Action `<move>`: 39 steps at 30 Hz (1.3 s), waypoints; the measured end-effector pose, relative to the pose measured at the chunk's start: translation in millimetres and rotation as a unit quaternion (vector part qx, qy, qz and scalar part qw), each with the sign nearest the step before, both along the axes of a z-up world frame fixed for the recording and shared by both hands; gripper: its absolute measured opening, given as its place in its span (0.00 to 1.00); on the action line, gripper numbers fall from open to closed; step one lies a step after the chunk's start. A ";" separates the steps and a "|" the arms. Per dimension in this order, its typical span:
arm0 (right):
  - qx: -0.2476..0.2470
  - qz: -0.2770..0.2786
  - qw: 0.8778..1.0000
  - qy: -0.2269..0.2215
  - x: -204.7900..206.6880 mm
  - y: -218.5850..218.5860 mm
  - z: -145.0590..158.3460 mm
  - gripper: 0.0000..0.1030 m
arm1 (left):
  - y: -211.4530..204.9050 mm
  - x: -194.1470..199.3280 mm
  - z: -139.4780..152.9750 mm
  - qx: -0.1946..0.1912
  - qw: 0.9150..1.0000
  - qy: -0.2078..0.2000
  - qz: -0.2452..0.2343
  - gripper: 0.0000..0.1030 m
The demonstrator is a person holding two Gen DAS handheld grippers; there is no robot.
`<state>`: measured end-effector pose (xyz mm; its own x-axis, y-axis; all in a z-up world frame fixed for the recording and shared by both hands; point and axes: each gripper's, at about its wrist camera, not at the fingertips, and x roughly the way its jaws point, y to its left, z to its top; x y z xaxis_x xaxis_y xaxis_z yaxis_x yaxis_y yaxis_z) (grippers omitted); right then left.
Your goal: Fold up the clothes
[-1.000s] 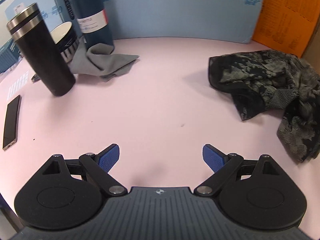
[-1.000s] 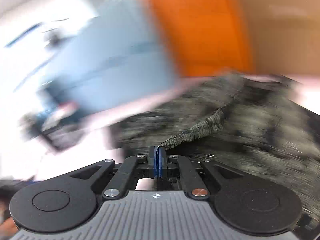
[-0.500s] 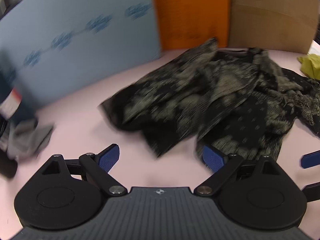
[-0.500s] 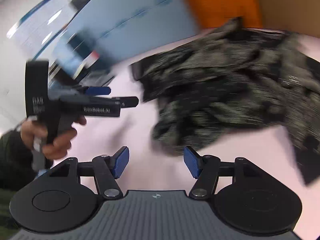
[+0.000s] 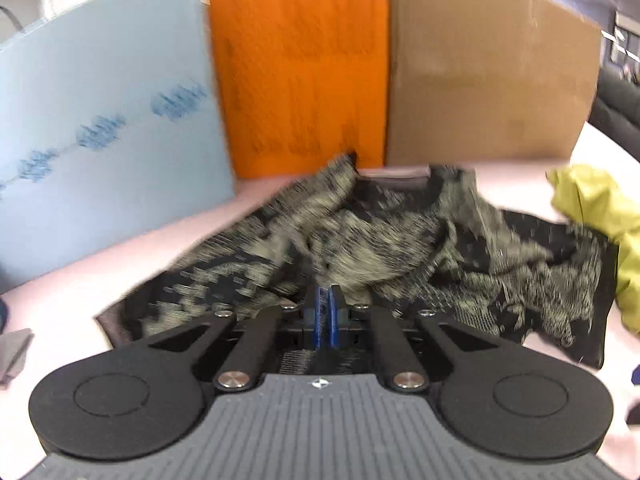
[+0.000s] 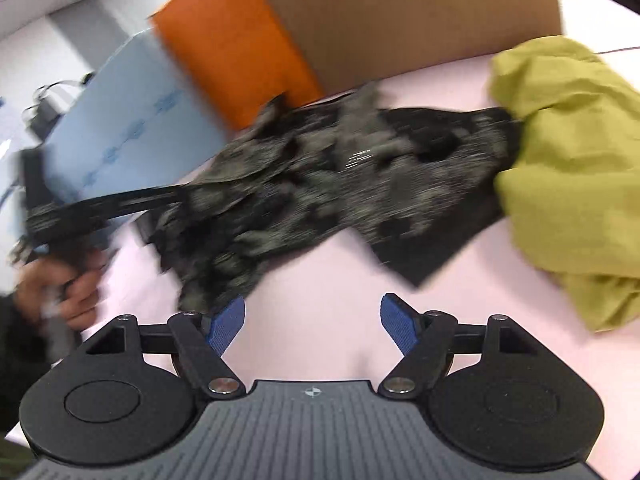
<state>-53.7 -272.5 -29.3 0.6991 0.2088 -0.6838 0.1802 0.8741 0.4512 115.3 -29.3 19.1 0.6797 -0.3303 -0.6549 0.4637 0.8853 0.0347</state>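
A crumpled black garment with a pale olive pattern (image 5: pixel 380 240) lies on the pink table; it also shows in the right wrist view (image 6: pixel 340 184). My left gripper (image 5: pixel 327 304) is shut on the garment's near edge. In the right wrist view the left gripper appears blurred at the left, its tip buried in the cloth, held by a hand (image 6: pixel 68 288). My right gripper (image 6: pixel 312 320) is open and empty, just in front of the garment's near edge above bare table.
A yellow-green garment (image 6: pixel 568 168) is bunched at the right, touching the dark one; it also shows in the left wrist view (image 5: pixel 600 208). A light blue panel (image 5: pixel 100 140), an orange panel (image 5: pixel 300 68) and a cardboard box (image 5: pixel 488 68) stand along the table's back. A grey cloth (image 5: pixel 14 352) lies at the far left.
My left gripper swung right from the cups to the dark garment and shut on its edge. My right gripper let go of the garment, opened and drew back.
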 end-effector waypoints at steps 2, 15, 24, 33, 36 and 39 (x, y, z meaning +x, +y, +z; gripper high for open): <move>-0.013 -0.013 1.000 0.005 6.7 -5.6 -1.8 0.71 | 22.5 -5.5 10.4 -0.004 1.000 -0.016 0.026 0.04; 0.009 0.045 0.999 0.006 58.5 43.7 -6.9 0.80 | 32.0 -28.4 -9.4 0.082 0.995 -0.046 -0.022 0.80; 0.023 0.013 0.999 0.020 15.2 38.2 -4.0 0.81 | -44.6 -12.8 -49.1 0.148 0.987 -0.045 -0.046 0.80; 0.021 -0.017 0.999 0.034 -12.4 23.8 -9.5 0.82 | -29.6 1.8 -52.5 0.073 0.997 0.008 0.003 0.03; 0.012 0.000 0.999 0.031 -10.8 28.7 -7.0 0.82 | -14.4 -3.1 -36.9 0.040 0.999 -0.002 0.034 0.03; 0.007 0.011 1.000 0.021 -5.6 31.4 -3.7 0.82 | 10.0 -8.7 -20.5 0.016 0.997 -0.013 0.072 0.03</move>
